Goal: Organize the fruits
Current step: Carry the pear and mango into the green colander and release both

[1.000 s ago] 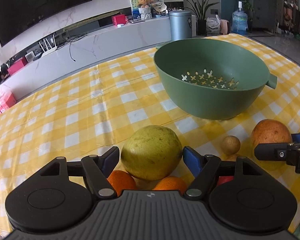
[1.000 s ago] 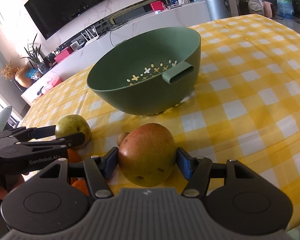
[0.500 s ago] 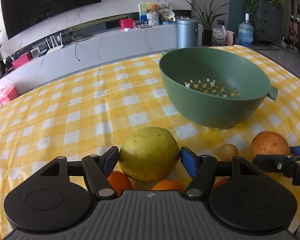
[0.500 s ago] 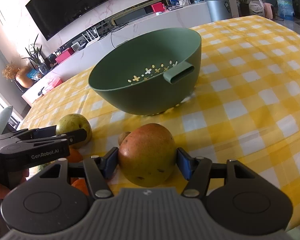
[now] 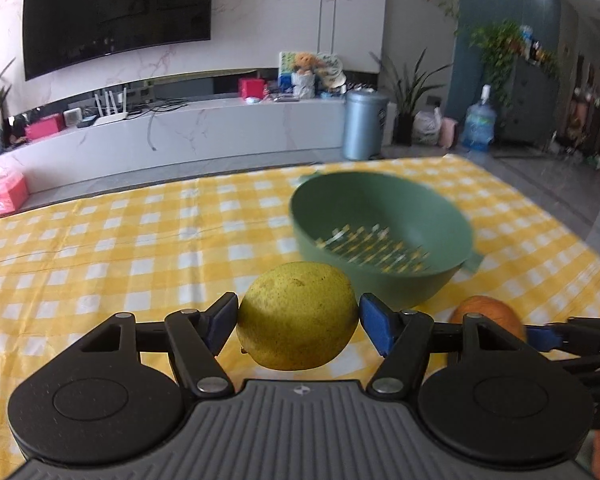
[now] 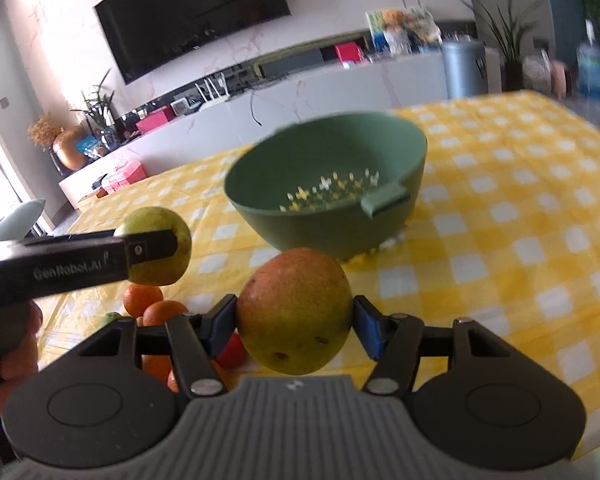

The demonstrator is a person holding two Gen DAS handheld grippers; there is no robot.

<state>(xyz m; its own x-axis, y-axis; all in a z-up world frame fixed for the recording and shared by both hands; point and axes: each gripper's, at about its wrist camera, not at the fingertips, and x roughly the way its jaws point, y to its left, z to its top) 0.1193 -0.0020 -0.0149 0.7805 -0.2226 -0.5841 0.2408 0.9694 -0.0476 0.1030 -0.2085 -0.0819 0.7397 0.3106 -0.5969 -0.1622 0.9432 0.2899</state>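
My left gripper [image 5: 298,315] is shut on a yellow-green pear [image 5: 296,300], held clear of the yellow checked tablecloth [image 5: 120,248]. The right wrist view shows the same pear [image 6: 156,220] at left, with a left finger [image 6: 148,246] across it. My right gripper [image 6: 294,320] is shut on a red-green mango [image 6: 296,304], also raised off the cloth. That mango [image 5: 488,314] shows low on the right in the left wrist view. A green colander bowl [image 5: 400,292] with nothing in it stands beyond both fruits, its handle [image 6: 386,200] towards me.
Several oranges [image 6: 144,296] and a red fruit [image 6: 232,354] lie on the cloth below the grippers. A hand [image 6: 8,352] grips the left tool. Beyond the table's far edge are a white TV bench [image 5: 180,136] and a grey bin [image 5: 364,124].
Both grippers rose off the table with their fruit. The left jaws closed onto the pear. The oranges dropped out of the left view, and the bowl now looks lower and farther.
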